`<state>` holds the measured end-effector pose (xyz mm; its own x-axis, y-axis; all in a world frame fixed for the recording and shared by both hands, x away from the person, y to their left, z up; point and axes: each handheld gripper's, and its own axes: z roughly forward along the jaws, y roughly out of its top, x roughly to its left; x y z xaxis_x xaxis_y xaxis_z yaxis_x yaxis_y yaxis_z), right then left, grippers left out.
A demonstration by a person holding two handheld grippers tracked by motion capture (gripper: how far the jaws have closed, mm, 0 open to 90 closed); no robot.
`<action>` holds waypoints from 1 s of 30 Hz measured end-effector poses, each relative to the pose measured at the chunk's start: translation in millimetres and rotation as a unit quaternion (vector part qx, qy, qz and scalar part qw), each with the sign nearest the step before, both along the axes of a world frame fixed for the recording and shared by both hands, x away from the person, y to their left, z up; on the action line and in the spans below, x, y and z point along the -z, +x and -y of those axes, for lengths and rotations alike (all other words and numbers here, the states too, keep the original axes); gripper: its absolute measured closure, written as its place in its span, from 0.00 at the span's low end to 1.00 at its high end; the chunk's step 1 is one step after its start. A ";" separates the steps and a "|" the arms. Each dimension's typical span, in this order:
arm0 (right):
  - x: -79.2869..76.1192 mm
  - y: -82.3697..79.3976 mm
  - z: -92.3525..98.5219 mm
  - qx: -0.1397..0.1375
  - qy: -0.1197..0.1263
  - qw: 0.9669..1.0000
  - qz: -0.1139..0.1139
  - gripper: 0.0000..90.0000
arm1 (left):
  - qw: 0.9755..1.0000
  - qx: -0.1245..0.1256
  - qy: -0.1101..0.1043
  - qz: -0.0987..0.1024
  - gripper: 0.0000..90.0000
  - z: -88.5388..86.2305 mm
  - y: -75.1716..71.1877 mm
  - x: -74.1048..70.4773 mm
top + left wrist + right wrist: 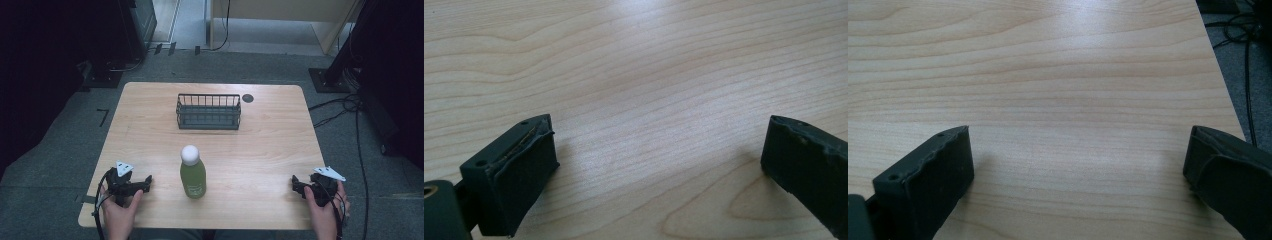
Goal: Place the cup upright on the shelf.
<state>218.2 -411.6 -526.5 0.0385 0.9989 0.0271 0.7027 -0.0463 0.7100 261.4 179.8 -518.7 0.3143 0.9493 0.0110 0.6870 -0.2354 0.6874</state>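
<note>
Nearest the high camera, two hands come in from the bottom edge, each cut off at the forearm, resting at the front corners of the light wooden surface (260,145). The left hand holds the left black tool (148,181), the right hand the right black tool (295,184); each carries a pale three-cornered plate on top. In both gripper views the jaws stand wide apart over bare wood grain with nothing between them. Between the two tools, well apart from either, stands an upright green plastic bottle with a white round cap (192,172); its label is too small to read. Beyond it, toward the far edge, sits a dark wire rectangular basket (208,111), with a small dark round disc (248,98) just beside its right end. Cables (357,107) trail over the grey floor at the right; the room's left and right edges are lost in darkness.
</note>
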 end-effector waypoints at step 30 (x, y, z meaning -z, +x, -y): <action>0.0 1.3 -0.6 0.005 0.000 1.000 0.000 0.00 | 0.989 0.078 -0.103 0.065 0.02 46.1 -49.8 -32.9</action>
